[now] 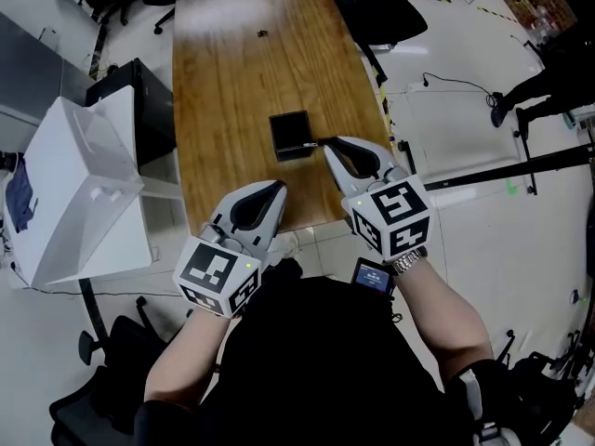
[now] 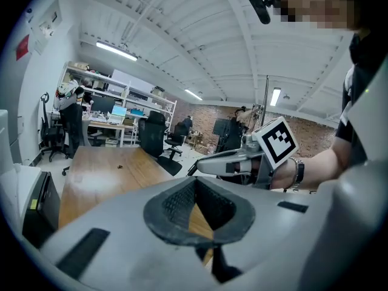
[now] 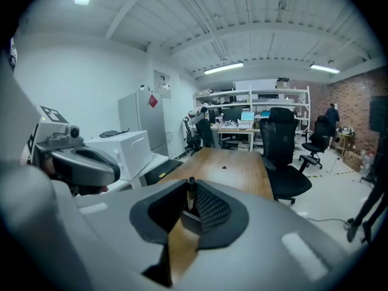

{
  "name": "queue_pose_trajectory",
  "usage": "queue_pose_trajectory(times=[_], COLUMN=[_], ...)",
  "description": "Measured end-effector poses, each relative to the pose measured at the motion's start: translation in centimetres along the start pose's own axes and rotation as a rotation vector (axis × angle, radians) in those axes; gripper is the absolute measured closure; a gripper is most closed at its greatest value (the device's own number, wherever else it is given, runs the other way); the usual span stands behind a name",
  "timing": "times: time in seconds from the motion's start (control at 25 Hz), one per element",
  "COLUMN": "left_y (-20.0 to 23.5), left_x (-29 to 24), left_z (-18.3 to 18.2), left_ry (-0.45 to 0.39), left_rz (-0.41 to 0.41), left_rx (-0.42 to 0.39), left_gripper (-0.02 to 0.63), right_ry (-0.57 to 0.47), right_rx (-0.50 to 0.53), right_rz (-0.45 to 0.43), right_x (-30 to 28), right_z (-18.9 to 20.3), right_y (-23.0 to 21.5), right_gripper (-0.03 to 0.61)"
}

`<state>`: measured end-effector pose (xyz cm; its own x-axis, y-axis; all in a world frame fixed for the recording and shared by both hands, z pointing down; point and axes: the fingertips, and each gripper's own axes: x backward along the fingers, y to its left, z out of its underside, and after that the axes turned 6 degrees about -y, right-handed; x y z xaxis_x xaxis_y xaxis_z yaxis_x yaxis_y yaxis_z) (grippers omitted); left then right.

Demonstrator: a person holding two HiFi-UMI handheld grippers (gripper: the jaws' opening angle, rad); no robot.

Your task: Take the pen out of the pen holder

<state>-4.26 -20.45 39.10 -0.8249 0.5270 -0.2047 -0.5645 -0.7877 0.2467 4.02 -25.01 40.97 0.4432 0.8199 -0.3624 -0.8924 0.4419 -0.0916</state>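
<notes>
Wooden table [image 1: 237,91], white box [image 1: 79,193] alongside, black office chair [image 1: 376,12] beyond.

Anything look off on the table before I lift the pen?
Nothing spilled or tipped. The pen holder sits flat on the table, the pen upright between the fingers of the right gripper. Only oddity: a small dark speck near the far end, well clear.

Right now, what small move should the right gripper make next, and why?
Probably lift the right gripper straight up, slowly. Its jaws appear closed on the top of the pen, whose lower end sits inside the black pen holder on the wooden table, so an upward pull should slide it free.
</notes>
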Motion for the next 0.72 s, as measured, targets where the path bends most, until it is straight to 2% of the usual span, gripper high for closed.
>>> queue_pose_trajectory(times=[0.24, 0.72], left_y=[-5.0, -17.4], left_x=[1.4, 7.0], left_z=[-0.4, 1.7], left_ry=[-0.042, -0.077], left_rz=[-0.034, -0.104], left_rx=[-0.033, -0.072], left_gripper=[0.609, 0.609], right_ry=[-0.086, -0.161], right_rx=[0.038, 0.076], right_rz=[-0.038, -0.115], right_x=[6.4, 20.3], right_z=[-1.8, 0.9], right_y=[1.6, 6.6], right_gripper=[0.533, 0.534])
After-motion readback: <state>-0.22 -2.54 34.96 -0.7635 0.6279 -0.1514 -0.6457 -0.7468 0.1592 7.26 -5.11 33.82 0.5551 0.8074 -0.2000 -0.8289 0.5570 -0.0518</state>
